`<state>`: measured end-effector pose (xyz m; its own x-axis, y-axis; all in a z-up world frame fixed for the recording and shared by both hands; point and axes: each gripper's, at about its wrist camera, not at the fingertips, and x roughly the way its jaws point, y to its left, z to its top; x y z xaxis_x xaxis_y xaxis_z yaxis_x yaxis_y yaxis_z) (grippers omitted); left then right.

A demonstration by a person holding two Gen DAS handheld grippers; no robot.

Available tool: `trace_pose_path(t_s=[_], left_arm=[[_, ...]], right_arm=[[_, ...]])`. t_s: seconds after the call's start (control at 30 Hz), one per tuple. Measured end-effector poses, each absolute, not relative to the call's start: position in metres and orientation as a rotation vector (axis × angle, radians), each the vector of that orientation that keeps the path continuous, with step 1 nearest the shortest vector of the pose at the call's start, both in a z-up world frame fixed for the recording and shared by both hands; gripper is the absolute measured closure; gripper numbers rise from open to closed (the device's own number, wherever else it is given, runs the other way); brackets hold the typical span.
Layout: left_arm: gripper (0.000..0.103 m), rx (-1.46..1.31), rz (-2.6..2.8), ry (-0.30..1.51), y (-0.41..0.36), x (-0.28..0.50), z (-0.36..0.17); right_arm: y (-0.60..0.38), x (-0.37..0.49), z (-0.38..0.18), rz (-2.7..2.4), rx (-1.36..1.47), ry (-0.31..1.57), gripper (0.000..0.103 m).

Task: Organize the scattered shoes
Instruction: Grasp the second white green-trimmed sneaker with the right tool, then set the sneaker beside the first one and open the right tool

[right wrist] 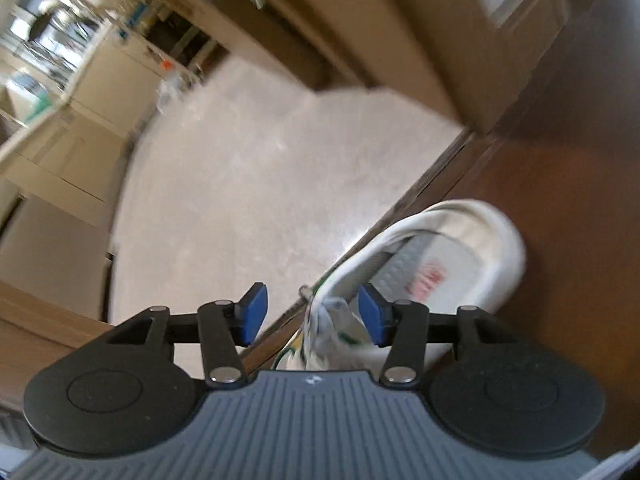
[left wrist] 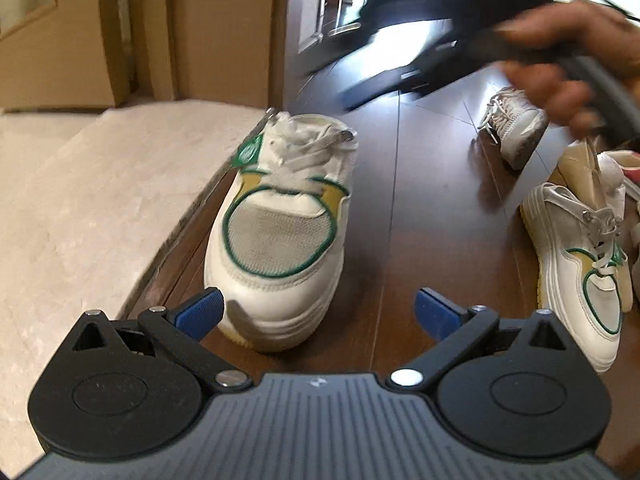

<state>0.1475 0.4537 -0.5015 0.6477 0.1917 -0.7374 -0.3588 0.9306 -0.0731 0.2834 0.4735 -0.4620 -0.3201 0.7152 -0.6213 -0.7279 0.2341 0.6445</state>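
A white sneaker with green trim and yellow patches [left wrist: 276, 240] stands upright on the dark wood floor [left wrist: 424, 208], close along the rug's edge, toe toward me. My left gripper [left wrist: 320, 308] hangs open just over its toe, blue pads wide apart. In the right wrist view the same sneaker [right wrist: 440, 256] is seen from above, its grey insole with red print showing. My right gripper [right wrist: 313, 312] is open over the tongue; the laces [right wrist: 326, 320] lie between the pads, which do not press them. A blurred hand [left wrist: 568, 64] holds that gripper at the upper right of the left wrist view.
The matching green-trimmed sneaker [left wrist: 580, 268] lies at the right. A white laced sneaker [left wrist: 516, 124] sits farther back, and part of a red-edged shoe [left wrist: 628, 168] shows at the right border. A beige rug [left wrist: 80, 208] covers the left; cabinets [right wrist: 92, 92] stand beyond it.
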Motion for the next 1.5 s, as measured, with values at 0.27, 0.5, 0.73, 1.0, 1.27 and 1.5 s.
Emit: trace_pose_path(t_s=[0.27, 0.5, 0.73, 1.0, 1.27, 1.5], left_arm=[[0.000, -0.172, 0.215, 0.749, 0.416, 0.161, -0.488], [0.000, -0.130, 0.037, 0.788, 0.370, 0.182, -0.492], [0.000, -0.096, -0.026, 0.814, 0.347, 0.178, -0.496], [0.000, -0.116, 0.097, 0.817, 0.372, 0.157, -0.495], [0.000, -0.154, 0.161, 0.804, 0.389, 0.149, -0.495], [0.000, -0.144, 0.150, 0.812, 0.389, 0.150, -0.501]], right_arm=[[0.276, 0.314, -0.436, 1.474, -0.485, 1.220, 0.041], [0.260, 0.300, -0.473, 1.529, -0.704, 1.295, 0.048], [0.278, 0.293, -0.485, 1.571, -0.761, 1.299, 0.090], [0.356, 0.264, -0.481, 1.736, -0.796, 1.171, 0.093], [0.421, 0.253, -0.483, 1.809, -0.859, 1.012, 0.093], [0.406, 0.258, -0.484, 1.812, -0.801, 0.958, 0.086]])
